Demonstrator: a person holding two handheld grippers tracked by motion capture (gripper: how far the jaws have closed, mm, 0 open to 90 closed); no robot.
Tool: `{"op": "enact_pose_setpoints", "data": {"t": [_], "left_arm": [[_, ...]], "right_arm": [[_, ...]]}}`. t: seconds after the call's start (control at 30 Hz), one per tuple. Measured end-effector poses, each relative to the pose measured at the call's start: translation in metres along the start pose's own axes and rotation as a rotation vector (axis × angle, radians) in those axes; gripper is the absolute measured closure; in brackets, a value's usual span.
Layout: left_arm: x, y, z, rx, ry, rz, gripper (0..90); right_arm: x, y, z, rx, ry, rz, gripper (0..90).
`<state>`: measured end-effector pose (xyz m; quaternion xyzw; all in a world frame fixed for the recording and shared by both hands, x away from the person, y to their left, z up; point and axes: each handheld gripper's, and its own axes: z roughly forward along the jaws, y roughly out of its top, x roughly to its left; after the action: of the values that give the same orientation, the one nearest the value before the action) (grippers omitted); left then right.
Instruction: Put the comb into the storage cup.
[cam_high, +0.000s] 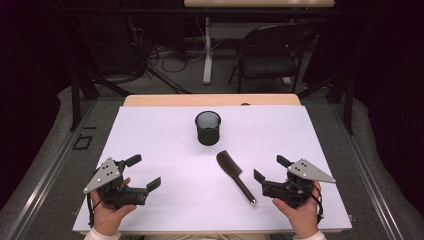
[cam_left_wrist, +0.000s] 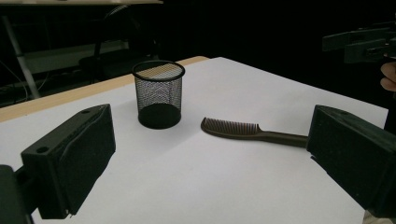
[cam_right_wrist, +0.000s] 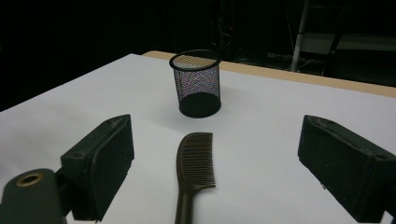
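Observation:
A black mesh cup (cam_high: 208, 128) stands upright at the middle back of the white sheet. A dark comb (cam_high: 235, 175) lies flat in front of it, a little to the right, handle toward the near edge. My left gripper (cam_high: 144, 172) rests near the front left, open, nothing between its jaws. My right gripper (cam_high: 271, 168) sits just right of the comb's handle, open and empty. The left gripper view looks past my left gripper (cam_left_wrist: 210, 140) at the cup (cam_left_wrist: 159, 93) and the comb (cam_left_wrist: 233, 128). In the right gripper view the comb (cam_right_wrist: 194, 163) lies between the jaws of my right gripper (cam_right_wrist: 217, 130), with the cup (cam_right_wrist: 196, 84) behind it.
The white sheet (cam_high: 150, 135) covers most of the table; a strip of bare wood (cam_high: 210, 100) runs along the far edge. Beyond the table stand a dark folding chair (cam_high: 270, 50) and a white desk leg (cam_high: 207, 50). The other gripper (cam_left_wrist: 359, 42) appears top right in the left gripper view.

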<state>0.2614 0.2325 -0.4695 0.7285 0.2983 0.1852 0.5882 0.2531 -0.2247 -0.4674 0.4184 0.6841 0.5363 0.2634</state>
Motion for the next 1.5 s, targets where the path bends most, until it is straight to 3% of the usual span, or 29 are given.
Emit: {"op": "enact_pose_setpoints", "data": {"t": [0.47,0.6,0.63,1.13,1.5], "left_arm": [[-0.002,0.0,0.001,0.012,-0.016,-0.018,1.4],[-0.002,-0.001,0.004,0.027,-0.029,-0.029,1.4],[-0.002,-0.001,0.005,0.036,-0.034,-0.034,1.4],[-0.009,-0.006,0.014,0.115,-0.041,-0.025,1.6],[-0.009,-0.009,0.016,0.136,-0.036,-0.031,1.6]], "right_arm": [[0.001,0.001,0.005,0.055,-0.007,0.004,14.0],[0.001,0.001,0.008,0.096,-0.006,0.01,14.4],[0.001,0.001,0.01,0.12,0.014,0.011,14.4],[0.008,-0.006,0.024,0.246,0.042,-0.006,14.8],[0.01,-0.012,0.03,0.325,0.022,-0.018,15.3]]}}
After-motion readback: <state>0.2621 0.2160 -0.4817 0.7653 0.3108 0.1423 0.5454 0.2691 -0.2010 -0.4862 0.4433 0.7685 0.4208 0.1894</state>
